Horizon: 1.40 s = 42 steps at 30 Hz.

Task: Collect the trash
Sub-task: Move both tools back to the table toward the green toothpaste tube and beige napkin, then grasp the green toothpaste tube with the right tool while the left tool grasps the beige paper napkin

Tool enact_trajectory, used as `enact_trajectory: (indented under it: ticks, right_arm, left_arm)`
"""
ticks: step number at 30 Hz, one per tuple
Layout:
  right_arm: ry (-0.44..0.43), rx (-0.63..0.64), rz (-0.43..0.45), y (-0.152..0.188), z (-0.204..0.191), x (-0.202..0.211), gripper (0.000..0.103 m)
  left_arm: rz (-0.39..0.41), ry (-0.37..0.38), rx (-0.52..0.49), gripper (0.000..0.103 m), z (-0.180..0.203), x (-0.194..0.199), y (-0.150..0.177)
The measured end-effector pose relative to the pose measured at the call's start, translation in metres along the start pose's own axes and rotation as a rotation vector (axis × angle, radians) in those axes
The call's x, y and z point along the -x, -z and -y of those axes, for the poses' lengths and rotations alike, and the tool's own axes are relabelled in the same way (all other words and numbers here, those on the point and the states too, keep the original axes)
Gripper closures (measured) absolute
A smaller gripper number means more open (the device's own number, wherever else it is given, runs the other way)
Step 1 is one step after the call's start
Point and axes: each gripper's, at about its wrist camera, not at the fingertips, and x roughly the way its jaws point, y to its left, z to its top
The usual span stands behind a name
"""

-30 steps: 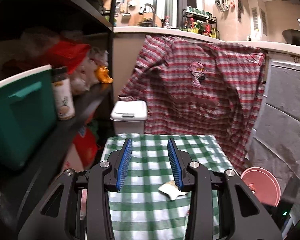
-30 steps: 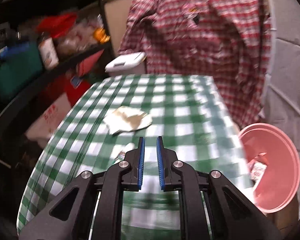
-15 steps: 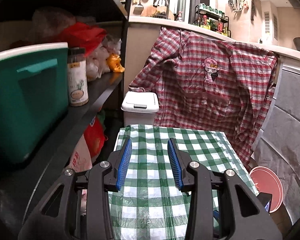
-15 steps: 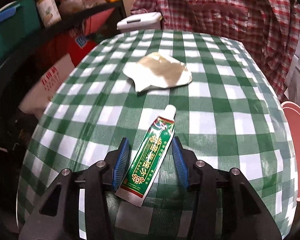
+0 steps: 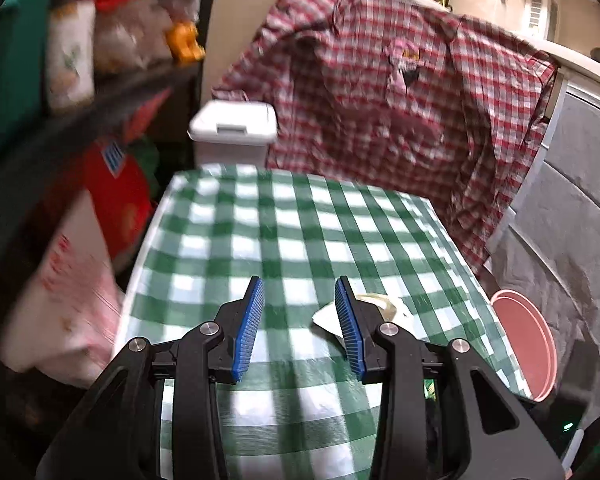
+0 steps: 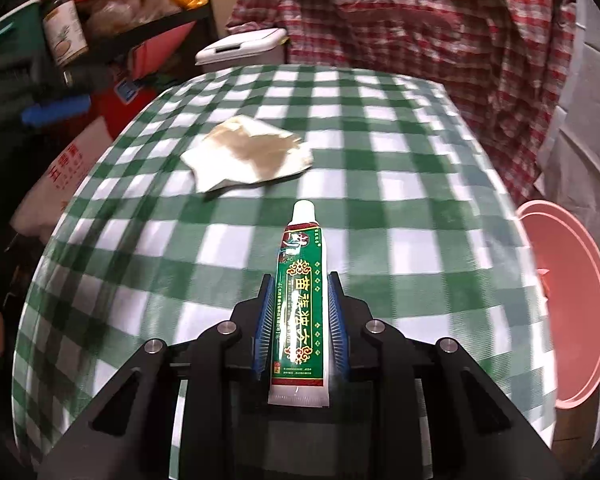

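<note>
The right hand-held gripper (image 6: 300,320) has its blue pads pressed against both sides of a green tube (image 6: 301,312), white cap pointing away toward the far side of the bench (image 6: 400,168). The tube sits lengthwise between the jaws, gripped at about its middle; whether it is lifted clear of the checked cloth or only just off it is hard to tell from this view. The left hand-held gripper (image 5: 298,326) hangs wide and holds nothing, over the near part of the bench, with a crumpled stained paper (image 5: 364,310) just beyond its right finger.

The step in hand looks like the pick-up of the tube. The next move probably calls for carrying it to the right and letting it drop into the pink bin (image 6: 568,304), which stands below the bench's right edge and seems to hold a scrap already. The grip should stay firm through the swing, since a glossy tube could slip along smooth pads. The paper (image 6: 248,154), lying farther out left of centre, remains to be collected, and the free left gripper is well placed for it.

The bench wears a green and white checked cloth with a slight sheen. Behind it a red plaid shirt (image 5: 400,92) is draped, a white lidded bin (image 5: 234,122) stands at the far left corner, and cluttered dark shelves (image 5: 112,84) fill the left.
</note>
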Motion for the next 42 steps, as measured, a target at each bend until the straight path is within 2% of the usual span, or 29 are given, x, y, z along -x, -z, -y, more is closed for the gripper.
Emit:
enact_trajectory:
  ticks: [2, 10, 17, 19, 21, 22, 24, 27, 33, 34, 35, 42]
  right_arm:
    - [0.011, -0.001, 0.009, -0.002, 0.008, 0.002, 0.076]
    - [0.019, -0.007, -0.013, 0.0, 0.031, -0.002, 0.076]
    - [0.013, 0.017, -0.013, 0.003, 0.035, -0.001, 0.076]
    - [0.013, 0.016, -0.014, 0.003, 0.036, 0.0, 0.076]
    - [0.013, 0.015, -0.013, 0.003, 0.036, 0.0, 0.076]
    - [0.013, 0.015, -0.013, 0.003, 0.037, 0.001, 0.076]
    - [0.014, 0.014, -0.011, 0.003, 0.037, 0.001, 0.077]
    - [0.014, 0.011, -0.008, 0.003, 0.039, 0.003, 0.077]
    - [0.013, 0.007, 0.009, 0.001, 0.043, 0.01, 0.079]
    - [0.013, 0.006, 0.012, 0.0, 0.044, 0.011, 0.082]
    - [0.014, 0.005, 0.015, -0.001, 0.045, 0.013, 0.099]
    - [-0.02, -0.033, 0.005, -0.001, 0.052, 0.02, 0.099]
  left_arm:
    - [-0.034, 0.025, 0.014, 0.066, 0.002, -0.013, 0.005]
    - [-0.17, 0.035, -0.01, 0.066, 0.013, -0.061, 0.033]
    - [-0.197, 0.035, -0.029, 0.066, 0.024, -0.075, 0.037]
    - [-0.202, 0.036, -0.025, 0.078, 0.024, -0.076, 0.037]
    - [-0.213, 0.027, -0.021, 0.081, 0.024, -0.078, 0.037]
    - [-0.214, 0.026, -0.019, 0.088, 0.025, -0.078, 0.037]
    - [-0.215, 0.03, -0.014, 0.094, 0.026, -0.078, 0.036]
    - [-0.2, 0.029, -0.013, 0.098, 0.027, -0.074, 0.034]
    - [-0.161, 0.03, -0.019, 0.099, 0.03, -0.062, 0.025]
    - [-0.155, 0.03, -0.021, 0.099, 0.03, -0.06, 0.024]
    - [-0.147, 0.026, -0.024, 0.099, 0.031, -0.056, 0.023]
    - [-0.108, 0.006, -0.039, 0.099, 0.034, -0.036, 0.018]
